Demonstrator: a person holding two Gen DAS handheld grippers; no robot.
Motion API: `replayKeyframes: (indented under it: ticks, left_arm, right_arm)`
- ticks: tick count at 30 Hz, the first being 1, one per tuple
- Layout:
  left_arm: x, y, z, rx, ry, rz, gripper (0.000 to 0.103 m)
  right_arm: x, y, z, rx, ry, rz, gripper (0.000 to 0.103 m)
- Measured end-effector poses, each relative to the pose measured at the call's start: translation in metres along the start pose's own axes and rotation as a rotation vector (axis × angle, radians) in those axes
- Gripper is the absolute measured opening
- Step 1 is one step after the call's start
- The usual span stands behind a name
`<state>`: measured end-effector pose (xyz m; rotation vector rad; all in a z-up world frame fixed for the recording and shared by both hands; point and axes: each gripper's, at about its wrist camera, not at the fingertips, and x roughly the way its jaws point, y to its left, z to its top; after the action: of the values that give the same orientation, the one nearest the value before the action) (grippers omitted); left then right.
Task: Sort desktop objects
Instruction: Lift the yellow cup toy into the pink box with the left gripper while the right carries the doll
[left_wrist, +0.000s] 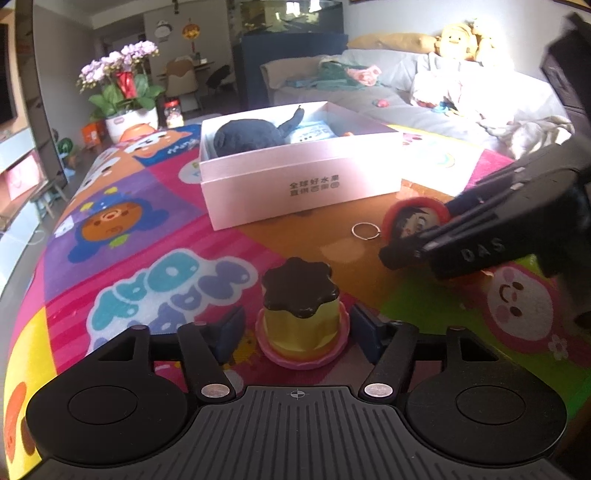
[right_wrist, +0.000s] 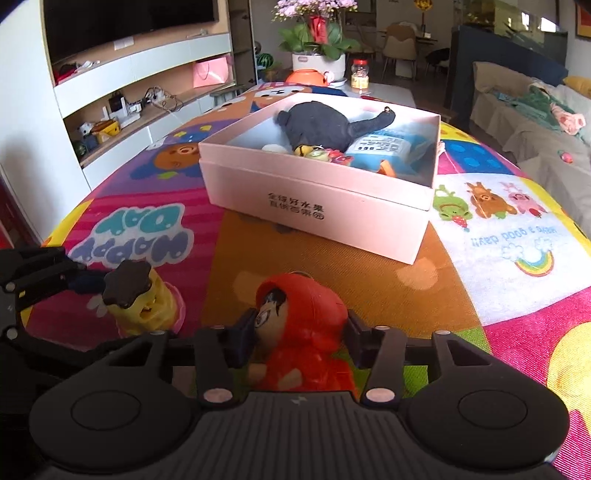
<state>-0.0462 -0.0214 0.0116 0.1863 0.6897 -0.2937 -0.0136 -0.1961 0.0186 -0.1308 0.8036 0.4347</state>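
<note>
Your left gripper (left_wrist: 295, 328) has its jaws either side of the pudding toy (left_wrist: 302, 317), a yellow cup with a dark scalloped top on a pink saucer, standing upright on the counter (left_wrist: 332, 236); the pads stand off its sides with gaps showing, so the grip is released. Your right gripper (right_wrist: 299, 339) has its jaws clenched on the red-hooded doll (right_wrist: 303, 325), the pads pressing its head from both sides. Its metal key ring (left_wrist: 365, 231) lies on the orange patch of the play mat (right_wrist: 155, 206), which reads "HAPPY DAY" and "have a good day!". Beyond both toys sits the pink box (right_wrist: 314, 206), printed with dark Chinese characters on its near wall, holding a dark plush (right_wrist: 317, 123) and a blue packet (right_wrist: 384, 146). "DAS" is embossed on the right gripper's side.
</note>
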Motion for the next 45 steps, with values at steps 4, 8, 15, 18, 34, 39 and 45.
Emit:
replayKeyframes:
  ticks: [4,8,15,18,34,39,45]
  left_arm:
    - [0.003,0.004,0.003,-0.036,0.017,-0.011,0.072]
    - [0.002,0.001,0.003,-0.021,0.016,-0.016,0.061]
    - [-0.015,-0.002,0.011,-0.001,-0.015,0.008,0.061]
    - [-0.039,0.001,0.036,0.028,-0.121,0.022,0.061]
    - [0.006,0.049,0.126,-0.100,-0.313,0.065,0.087]
    - [0.027,0.063,0.071,-0.142,-0.175,0.074,0.088]
    - [0.030,0.076,0.048,-0.173,-0.140,0.055,0.094]
  right_arm:
    - [-0.006,0.001,-0.007,-0.011,0.003,-0.007,0.049]
    - [-0.012,0.000,-0.013,-0.002,0.004,-0.007,0.049]
    - [-0.038,-0.002,-0.013,0.008,-0.013,0.009,0.048]
    - [-0.075,-0.008,0.003,0.035,-0.107,0.034,0.047]
    - [-0.129,-0.044,0.111,0.074,-0.405,-0.057,0.047]
    - [-0.090,-0.056,0.136,0.122,-0.348,-0.019,0.047]
    - [-0.028,-0.058,0.168,0.148,-0.257,-0.039,0.048]
